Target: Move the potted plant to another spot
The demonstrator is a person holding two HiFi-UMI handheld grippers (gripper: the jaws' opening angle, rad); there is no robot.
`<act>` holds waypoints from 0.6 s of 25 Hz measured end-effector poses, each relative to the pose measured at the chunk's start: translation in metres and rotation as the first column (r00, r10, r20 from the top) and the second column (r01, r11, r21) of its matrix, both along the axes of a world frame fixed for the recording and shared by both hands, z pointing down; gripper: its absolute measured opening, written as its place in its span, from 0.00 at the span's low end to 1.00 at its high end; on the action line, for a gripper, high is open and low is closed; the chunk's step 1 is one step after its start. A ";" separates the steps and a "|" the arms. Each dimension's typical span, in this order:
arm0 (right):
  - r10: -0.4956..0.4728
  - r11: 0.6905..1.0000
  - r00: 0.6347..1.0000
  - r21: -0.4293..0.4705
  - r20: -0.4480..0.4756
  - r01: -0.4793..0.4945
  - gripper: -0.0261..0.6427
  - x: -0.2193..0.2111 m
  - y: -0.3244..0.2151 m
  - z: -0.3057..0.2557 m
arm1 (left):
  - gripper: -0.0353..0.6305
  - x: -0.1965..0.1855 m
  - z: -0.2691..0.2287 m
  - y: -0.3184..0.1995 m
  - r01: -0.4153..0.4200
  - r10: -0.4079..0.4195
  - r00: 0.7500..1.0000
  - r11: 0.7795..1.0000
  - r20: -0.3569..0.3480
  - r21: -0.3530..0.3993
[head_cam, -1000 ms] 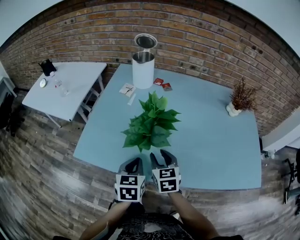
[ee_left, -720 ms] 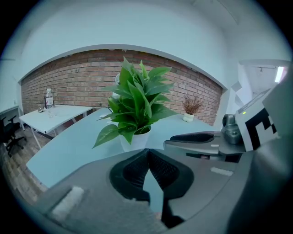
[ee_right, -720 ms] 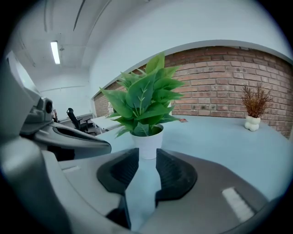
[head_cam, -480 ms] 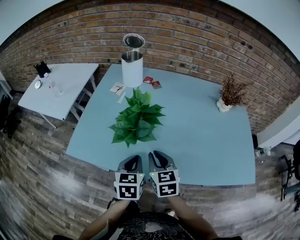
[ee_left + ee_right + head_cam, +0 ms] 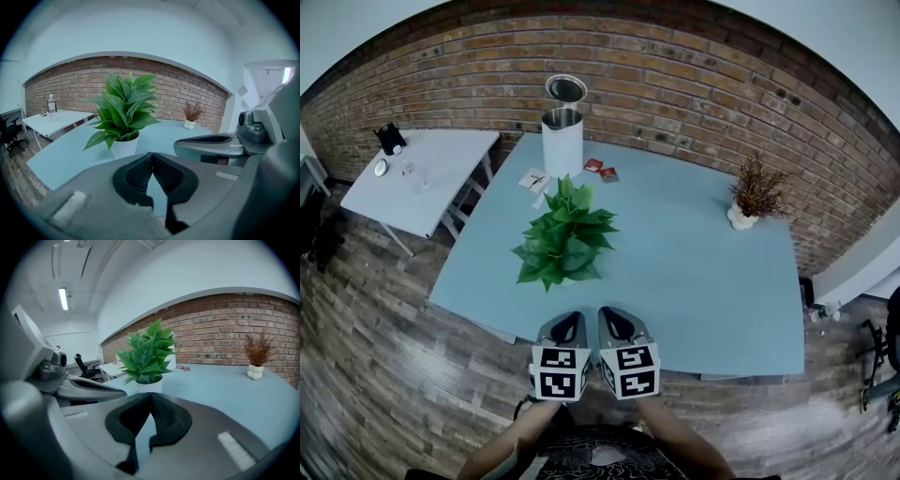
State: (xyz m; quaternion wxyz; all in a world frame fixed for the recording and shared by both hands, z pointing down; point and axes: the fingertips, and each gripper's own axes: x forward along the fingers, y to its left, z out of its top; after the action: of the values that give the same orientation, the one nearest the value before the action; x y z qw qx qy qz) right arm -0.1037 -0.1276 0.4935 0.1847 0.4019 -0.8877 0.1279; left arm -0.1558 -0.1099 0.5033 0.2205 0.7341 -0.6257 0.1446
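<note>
The potted plant [image 5: 562, 236], broad green leaves in a white pot, stands upright on the light blue table [image 5: 703, 281], left of its middle. My left gripper [image 5: 569, 328] and right gripper [image 5: 616, 323] hover side by side over the table's near edge, short of the plant and apart from it. Both are shut with nothing between the jaws. In the left gripper view the plant [image 5: 123, 110] rises just beyond the closed jaws of my left gripper [image 5: 151, 155]. In the right gripper view the plant [image 5: 147, 352] stands ahead of my right gripper [image 5: 150, 395].
A white cylindrical bin [image 5: 562, 141] with a raised lid stands at the table's far edge, with small red packets [image 5: 600, 170] and papers [image 5: 534, 180] near it. A dried plant in a white vase [image 5: 752, 195] sits far right. A white side table [image 5: 422, 178] stands at the left.
Both grippers have drawn back from the plant toward the table's near edge. The right jaws, slightly apart before, have closed. The plant stays on the table.
</note>
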 end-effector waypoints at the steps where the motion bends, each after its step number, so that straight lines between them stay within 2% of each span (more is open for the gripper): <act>1: 0.000 1.000 1.000 -0.003 0.005 0.000 0.05 0.002 0.000 -0.001 | 0.06 0.002 -0.002 0.001 0.001 -0.001 1.000 1.000 0.001 0.003; 15: -0.033 0.999 0.999 -0.006 0.040 0.033 0.05 0.016 0.010 -0.007 | 0.06 0.018 -0.008 0.018 0.037 -0.037 0.999 0.999 0.011 0.014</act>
State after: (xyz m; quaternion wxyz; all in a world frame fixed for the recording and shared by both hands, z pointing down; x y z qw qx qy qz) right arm -0.0879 -0.1173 0.4866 0.1702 0.3840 -0.8973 0.1360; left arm -0.1374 -0.0920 0.4953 0.2144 0.7233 -0.6413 0.1402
